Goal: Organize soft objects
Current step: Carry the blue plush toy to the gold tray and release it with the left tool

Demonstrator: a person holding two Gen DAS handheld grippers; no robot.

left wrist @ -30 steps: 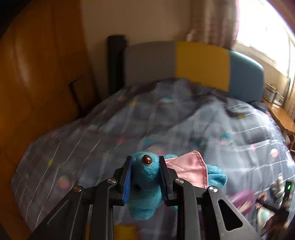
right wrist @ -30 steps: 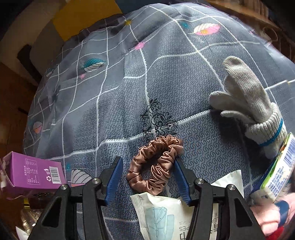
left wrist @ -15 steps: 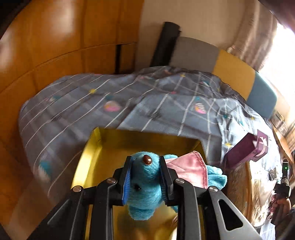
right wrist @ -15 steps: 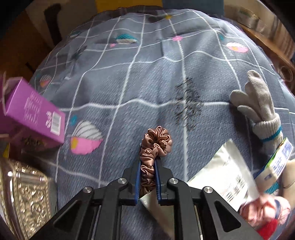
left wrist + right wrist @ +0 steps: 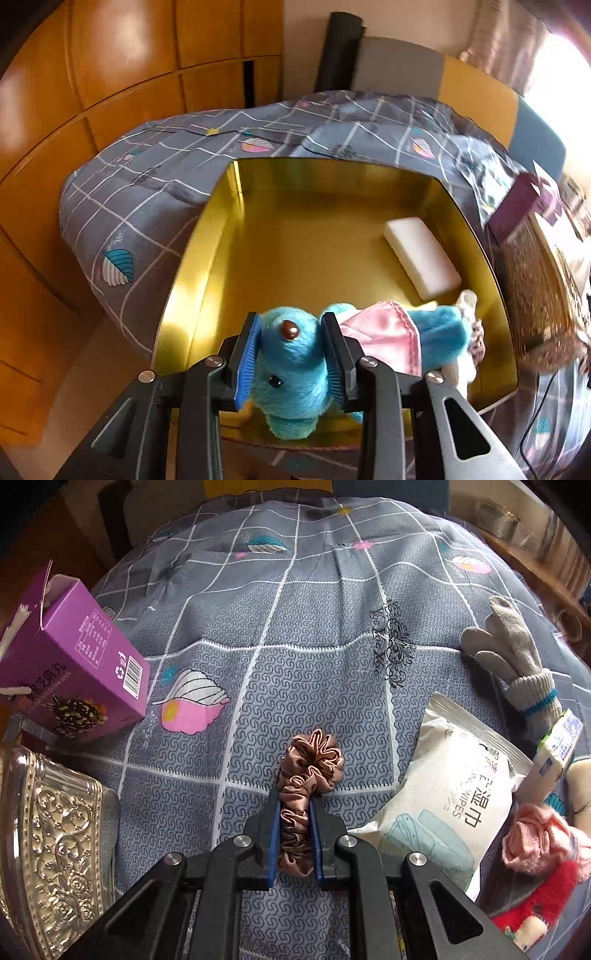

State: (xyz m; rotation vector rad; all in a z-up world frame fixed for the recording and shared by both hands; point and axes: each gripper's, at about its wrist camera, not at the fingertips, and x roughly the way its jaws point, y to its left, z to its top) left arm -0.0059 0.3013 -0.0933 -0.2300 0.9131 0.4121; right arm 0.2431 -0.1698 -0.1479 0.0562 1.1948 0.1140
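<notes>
My left gripper [image 5: 291,354] is shut on a blue plush toy [image 5: 295,373] with a pink ear and holds it above the near part of an open gold tin box [image 5: 207,236]. A white sponge block [image 5: 421,258] lies inside the box at the right. My right gripper [image 5: 293,808] is shut on a brown satin scrunchie [image 5: 310,764] and holds it over the grey patterned bedspread [image 5: 314,627]. A grey knit glove [image 5: 513,657] lies on the bed at the right. A pink and red soft toy [image 5: 539,856] lies at the lower right.
A purple carton [image 5: 74,664] stands at the left on the bed, and it also shows in the left wrist view [image 5: 524,203]. An embossed silver lid [image 5: 51,834] lies at the lower left. A white wipes pack [image 5: 454,801] lies right of the scrunchie. Wooden wardrobe panels [image 5: 110,74] line the left.
My left gripper has carried the blue plush from over the bed to above the gold box. My right gripper closed on the scrunchie and lifted it slightly.
</notes>
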